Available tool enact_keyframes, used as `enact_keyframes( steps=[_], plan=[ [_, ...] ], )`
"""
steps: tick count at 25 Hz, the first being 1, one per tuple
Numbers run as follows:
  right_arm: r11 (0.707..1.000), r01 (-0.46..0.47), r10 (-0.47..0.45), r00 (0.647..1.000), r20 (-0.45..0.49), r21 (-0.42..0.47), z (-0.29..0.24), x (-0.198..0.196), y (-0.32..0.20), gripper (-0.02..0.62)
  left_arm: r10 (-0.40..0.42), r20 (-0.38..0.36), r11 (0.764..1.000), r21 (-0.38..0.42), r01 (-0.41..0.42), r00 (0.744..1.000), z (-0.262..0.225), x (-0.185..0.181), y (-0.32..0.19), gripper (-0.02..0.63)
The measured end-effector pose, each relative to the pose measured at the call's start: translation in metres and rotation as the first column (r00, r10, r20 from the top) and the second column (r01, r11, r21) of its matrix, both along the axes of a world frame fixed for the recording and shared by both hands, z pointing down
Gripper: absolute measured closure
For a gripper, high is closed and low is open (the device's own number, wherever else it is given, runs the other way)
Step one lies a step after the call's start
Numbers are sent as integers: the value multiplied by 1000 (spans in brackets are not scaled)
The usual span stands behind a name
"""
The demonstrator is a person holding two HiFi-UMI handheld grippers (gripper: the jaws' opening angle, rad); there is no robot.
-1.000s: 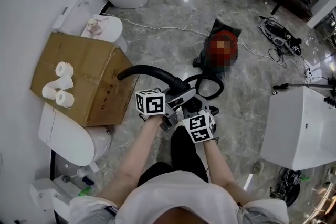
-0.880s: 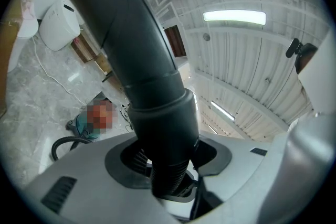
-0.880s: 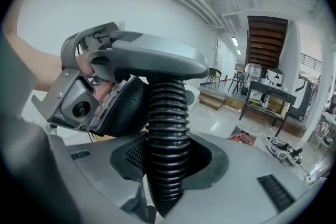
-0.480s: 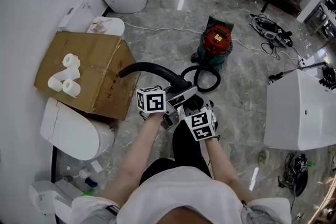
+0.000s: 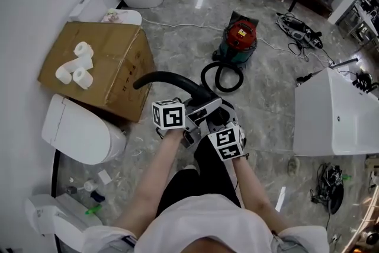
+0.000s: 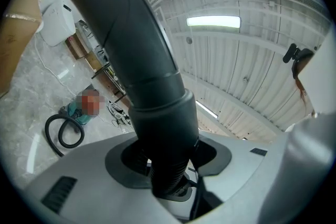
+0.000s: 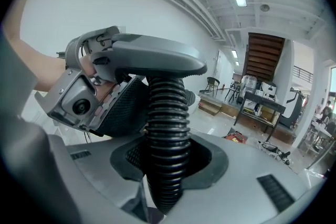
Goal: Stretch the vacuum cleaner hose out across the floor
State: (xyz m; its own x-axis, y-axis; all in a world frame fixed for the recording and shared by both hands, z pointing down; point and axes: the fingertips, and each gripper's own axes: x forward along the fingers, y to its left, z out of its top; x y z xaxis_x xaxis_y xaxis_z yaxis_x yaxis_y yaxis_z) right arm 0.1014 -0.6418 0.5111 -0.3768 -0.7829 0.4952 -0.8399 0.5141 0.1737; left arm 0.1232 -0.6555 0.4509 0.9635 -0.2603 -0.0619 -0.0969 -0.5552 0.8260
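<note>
Only its own view shows the right gripper clamping ribbed hose

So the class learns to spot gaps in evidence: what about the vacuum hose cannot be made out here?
Left gripper view: wand tip, cut off by the top edge; vacuum cleaner, small, blurred over.
Right gripper view: hose past the right tool, hidden by its body.
Head view: both grips on the hose, hidden under the marker cubes.
</note>
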Motion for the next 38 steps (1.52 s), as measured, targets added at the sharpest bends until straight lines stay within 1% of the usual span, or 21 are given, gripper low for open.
enact_keyframes(
  steps=[6, 10, 12, 16, 23, 28, 34, 38],
  plan=[
    [999, 31, -31, 999, -7, 13, -1, -11, 35, 449, -41, -8, 999, -15, 41, 999, 0, -13, 35, 402],
    [998, 50, -50, 999, -11, 25, -5, -9, 57, 449, -59, -23, 998, -23, 58, 998, -3, -11, 56, 402],
    [998, 48, -48, 999, 0, 27, -8, -3, 71, 449, -53, -18, 999, -11, 53, 998, -7, -5, 71, 402],
    [999, 33, -33, 999, 22, 31, -12, 20, 105, 449, -28, 2, 999, 22, 28, 1000, -12, 20, 107, 402],
    [999, 33, -34, 999, 12, 17, -7, 50, 166, 449, -30, -8, 999, 17, 30, 1000, -8, 49, 168, 402],
    [999, 22, -23, 999, 26, 39, -12, 68, 202, 449, -18, 8, 999, 51, 18, 1000, -13, 69, 208, 401],
    [999, 35, -37, 998, 59, 30, -15, 81, 249, 449, -31, 29, 997, 72, 28, 999, -18, 84, 255, 400],
    [997, 65, -66, 997, 43, 30, -14, 87, 284, 449, -54, 18, 997, 55, 53, 998, -17, 89, 289, 400]
  ],
)
